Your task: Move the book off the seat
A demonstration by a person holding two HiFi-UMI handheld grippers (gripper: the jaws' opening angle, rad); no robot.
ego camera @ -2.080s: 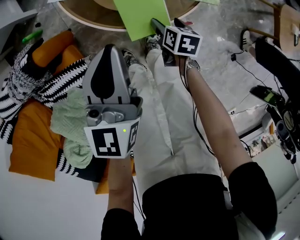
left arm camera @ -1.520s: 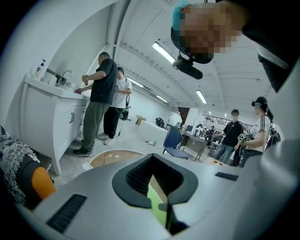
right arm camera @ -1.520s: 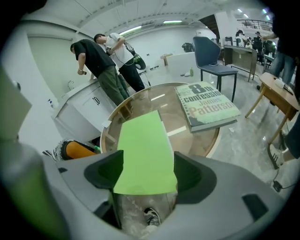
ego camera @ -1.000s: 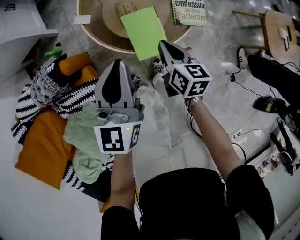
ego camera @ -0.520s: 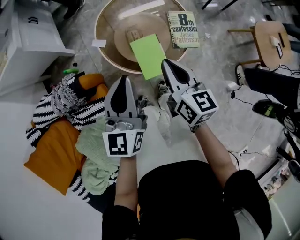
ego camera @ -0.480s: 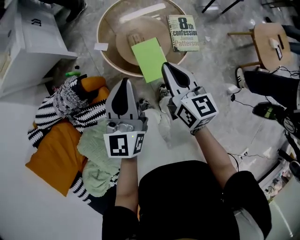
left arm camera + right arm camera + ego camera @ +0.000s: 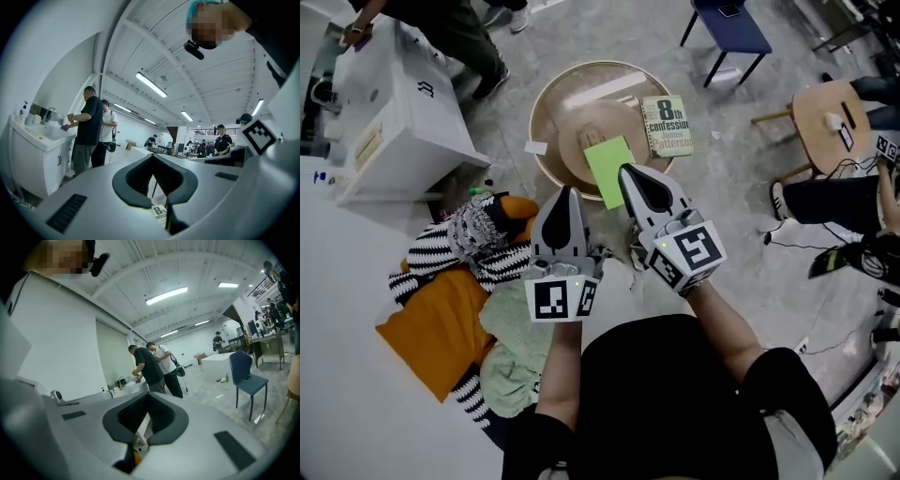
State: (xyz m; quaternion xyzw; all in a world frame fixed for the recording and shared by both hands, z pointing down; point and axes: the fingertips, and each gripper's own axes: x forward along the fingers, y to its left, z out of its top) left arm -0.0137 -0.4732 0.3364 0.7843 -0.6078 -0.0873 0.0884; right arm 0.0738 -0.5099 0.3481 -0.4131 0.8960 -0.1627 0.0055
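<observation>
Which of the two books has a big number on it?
The book on the right of the round seat, printed "8th confession"; the green book beside it has a plain cover.

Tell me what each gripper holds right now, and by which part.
Nothing is held. The left gripper and right gripper both have jaws together, empty; the book lies on the round wooden seat, apart from both.

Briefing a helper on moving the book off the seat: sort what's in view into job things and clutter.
Job: paperback book, on the round wooden seat; left gripper and right gripper, both shut, empty.
Lying about: green sheet on the seat; heap of clothes; white cabinet; blue chair; wooden stool.
</observation>
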